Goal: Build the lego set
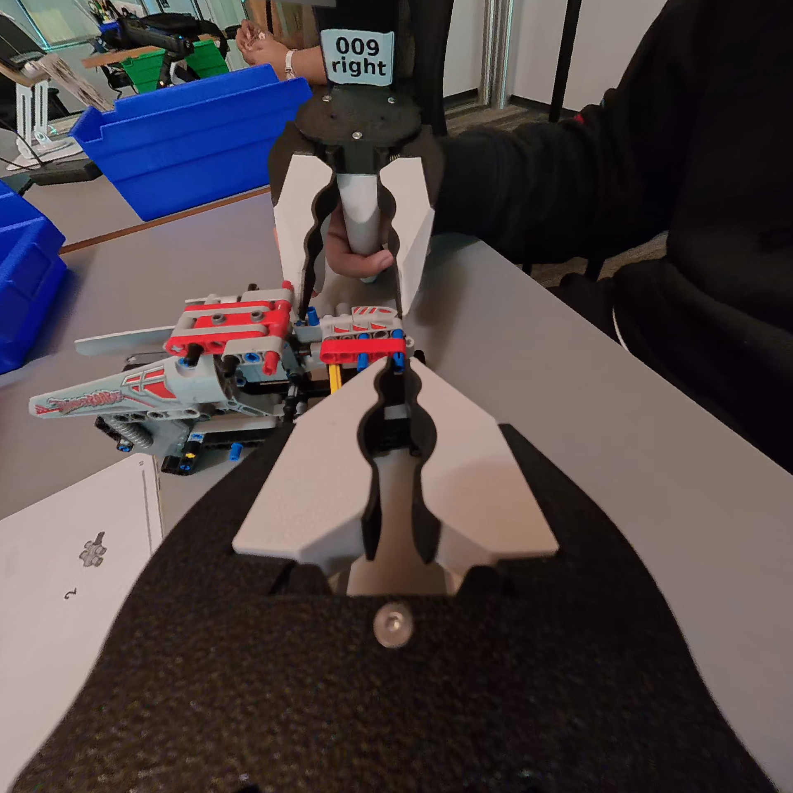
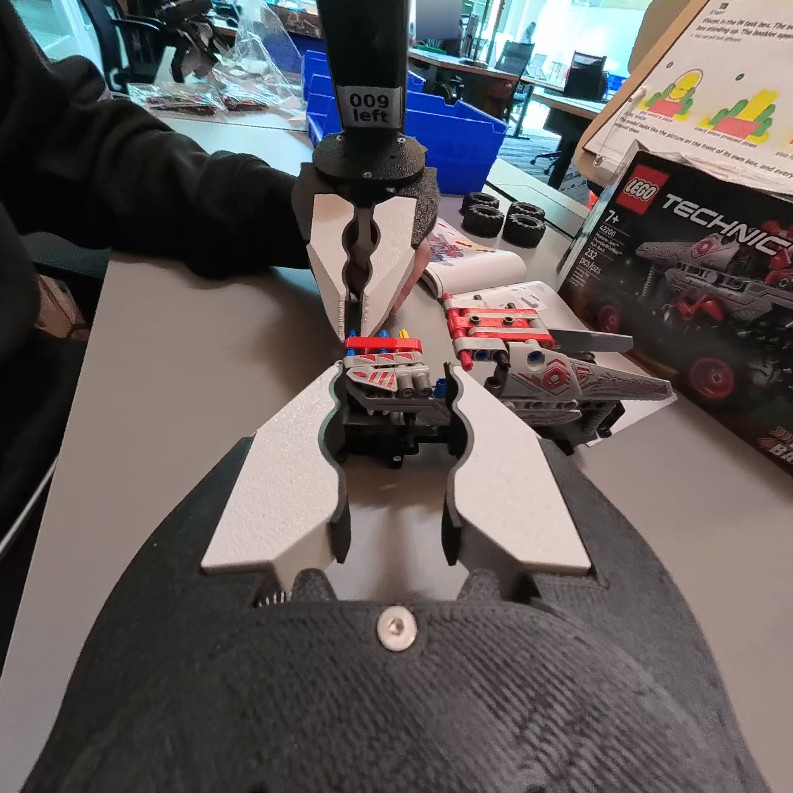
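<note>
Bracing half-built lego truck (image 2: 450, 386) on tabletop (image 2: 193, 386): my right claw (image 2: 392, 377) spread wide around its rear block for steadying, my left claw (image 1: 397, 364) clenched on blue pin (image 1: 398, 359) at red beam (image 1: 362, 346) (likely seating it). Tyres (image 2: 502, 216) wait beyond booklet.

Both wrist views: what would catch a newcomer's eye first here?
The half-built red and grey Lego truck in the middle of the table, with the left gripper nearly shut at the red beam on its rear and the right gripper open around that same end. Next, the Lego set box and four black tyres behind it.
</note>
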### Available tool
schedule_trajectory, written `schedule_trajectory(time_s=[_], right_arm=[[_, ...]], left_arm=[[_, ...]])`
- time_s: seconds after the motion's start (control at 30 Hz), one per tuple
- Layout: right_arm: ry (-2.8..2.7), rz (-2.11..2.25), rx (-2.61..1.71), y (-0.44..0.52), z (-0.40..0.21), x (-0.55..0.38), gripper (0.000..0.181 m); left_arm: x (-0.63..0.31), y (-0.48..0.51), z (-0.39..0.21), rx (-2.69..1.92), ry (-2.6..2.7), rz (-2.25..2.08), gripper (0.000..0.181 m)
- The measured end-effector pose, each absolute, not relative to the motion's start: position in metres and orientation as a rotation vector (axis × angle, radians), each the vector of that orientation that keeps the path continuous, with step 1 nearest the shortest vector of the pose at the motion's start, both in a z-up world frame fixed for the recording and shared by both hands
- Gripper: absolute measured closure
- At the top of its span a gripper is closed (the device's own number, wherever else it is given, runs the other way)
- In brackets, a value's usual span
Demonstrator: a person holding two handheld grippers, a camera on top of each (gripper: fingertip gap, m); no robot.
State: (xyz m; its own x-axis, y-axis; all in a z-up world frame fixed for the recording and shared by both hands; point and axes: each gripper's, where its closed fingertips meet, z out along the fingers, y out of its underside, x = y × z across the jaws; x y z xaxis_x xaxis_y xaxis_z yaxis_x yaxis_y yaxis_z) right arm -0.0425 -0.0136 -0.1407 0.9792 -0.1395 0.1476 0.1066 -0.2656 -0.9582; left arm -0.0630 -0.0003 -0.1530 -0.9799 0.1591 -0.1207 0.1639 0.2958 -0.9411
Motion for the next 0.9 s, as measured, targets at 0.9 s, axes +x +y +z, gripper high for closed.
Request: schedule_trajectory(time_s=[0.9], right_arm=[[-0.754, -1.469, -1.746, -0.024, -0.149, -0.044, 0.152]], left_arm=[[-0.064, 0.001, -0.152, 0.311, 2.535, -1.846, 0.180]])
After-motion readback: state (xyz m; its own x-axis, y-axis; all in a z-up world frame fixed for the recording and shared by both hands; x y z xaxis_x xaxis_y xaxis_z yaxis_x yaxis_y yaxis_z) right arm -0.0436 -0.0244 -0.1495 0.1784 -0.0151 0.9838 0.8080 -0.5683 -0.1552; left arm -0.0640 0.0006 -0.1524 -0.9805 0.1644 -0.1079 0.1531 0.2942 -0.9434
